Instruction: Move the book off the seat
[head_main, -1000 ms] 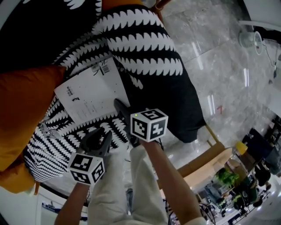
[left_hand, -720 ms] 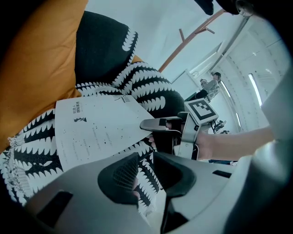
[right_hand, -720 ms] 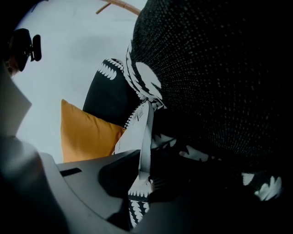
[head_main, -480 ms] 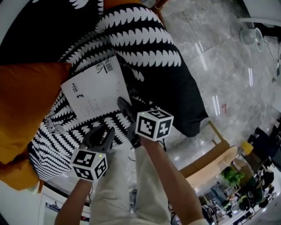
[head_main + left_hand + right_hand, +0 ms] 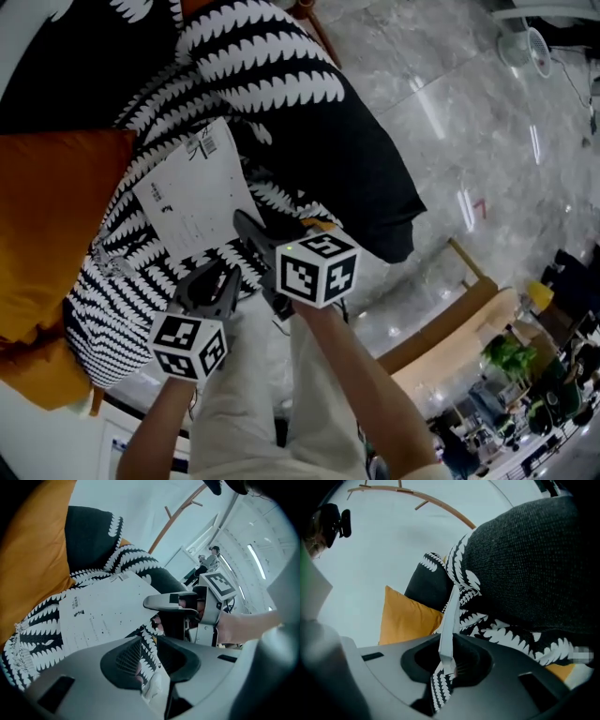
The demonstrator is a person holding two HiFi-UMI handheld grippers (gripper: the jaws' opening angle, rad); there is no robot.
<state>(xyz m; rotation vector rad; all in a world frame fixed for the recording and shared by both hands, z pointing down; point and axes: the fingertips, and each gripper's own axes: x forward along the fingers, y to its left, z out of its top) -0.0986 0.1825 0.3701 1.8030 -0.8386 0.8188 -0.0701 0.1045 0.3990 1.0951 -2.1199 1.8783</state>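
A white book (image 5: 192,199) lies flat on a seat covered by a black-and-white patterned blanket (image 5: 272,70). My right gripper (image 5: 247,228) is shut on the book's near right corner. In the right gripper view the book (image 5: 451,616) runs edge-on between the jaws of the right gripper (image 5: 447,665), with a fold of blanket under it. My left gripper (image 5: 217,279) sits at the blanket's front edge, below the book. Its jaws (image 5: 150,681) are closed on a fold of the patterned blanket. The left gripper view shows the book (image 5: 101,611) ahead.
An orange cushion (image 5: 47,220) lies left of the book, with a dark cushion (image 5: 323,159) to its right. Past the seat's front is marble floor (image 5: 469,131) and a wooden bench (image 5: 450,323). The person's light trouser legs (image 5: 272,412) stand below the grippers.
The right gripper's jaws have come together on the book's near corner. The left gripper stays at the blanket's front edge. The camera view has shifted slightly.
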